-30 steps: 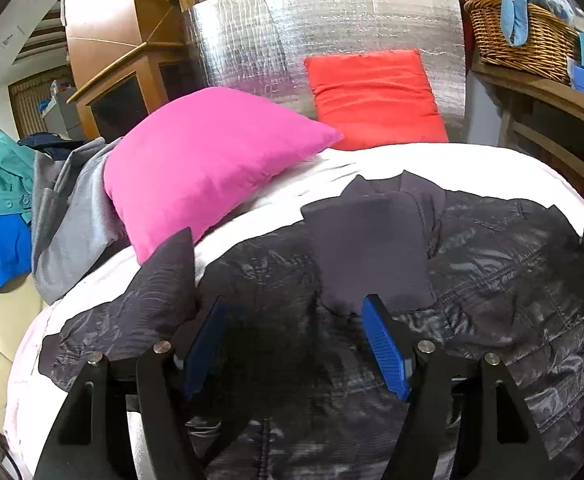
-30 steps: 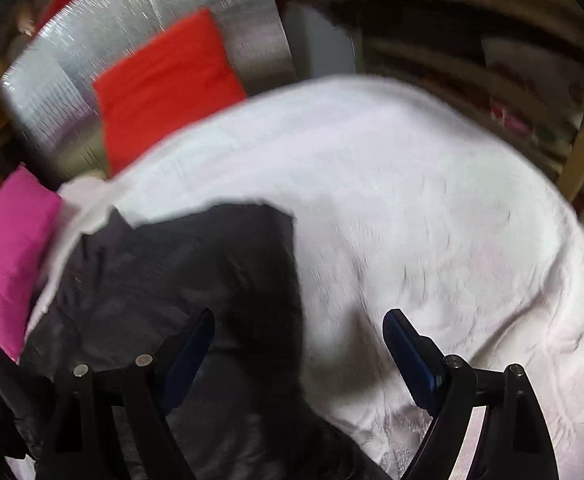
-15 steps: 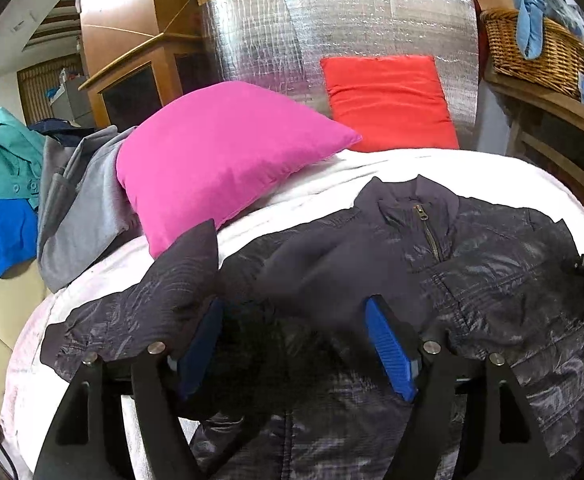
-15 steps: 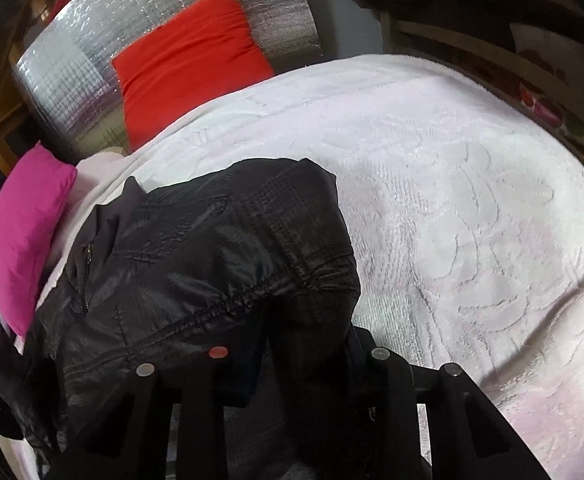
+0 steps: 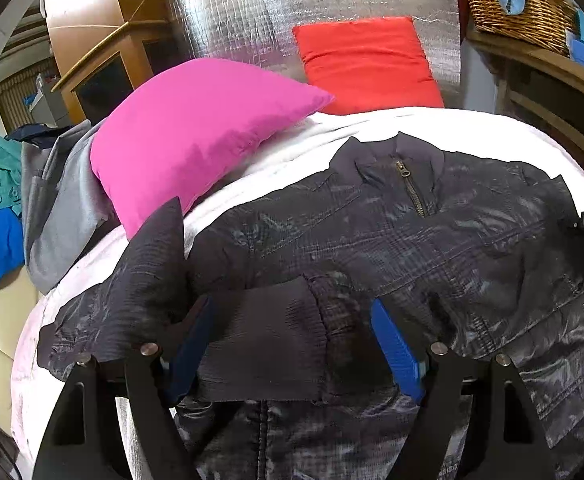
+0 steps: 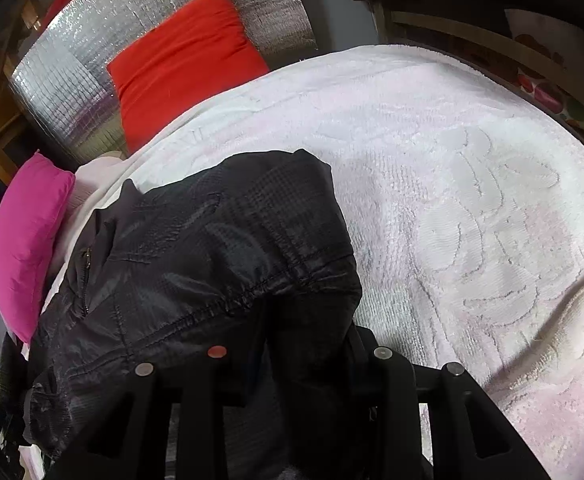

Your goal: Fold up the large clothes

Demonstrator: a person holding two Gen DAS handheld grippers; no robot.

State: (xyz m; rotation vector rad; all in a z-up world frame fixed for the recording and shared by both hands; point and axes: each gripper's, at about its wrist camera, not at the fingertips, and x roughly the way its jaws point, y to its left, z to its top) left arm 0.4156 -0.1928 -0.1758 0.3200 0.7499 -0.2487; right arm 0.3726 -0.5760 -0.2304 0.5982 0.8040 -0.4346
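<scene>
The black quilted jacket [image 5: 451,248] lies front-up on the white bedspread [image 6: 471,200], its collar toward the pink pillow [image 5: 196,136] and the red cushion [image 5: 365,64].

Only the left wrist view shows the zipper [image 5: 409,188], a ribbed cuff [image 5: 260,340] folded across the jacket's front, and the wicker basket [image 5: 515,4] beyond. The cuff lies between the jaws of the left gripper [image 5: 292,344], which are opening, with clear gaps at both blue pads.

In the right wrist view, the right gripper [image 6: 299,360] is clamped on a bunched jacket sleeve, which hides its fingertips.
</scene>
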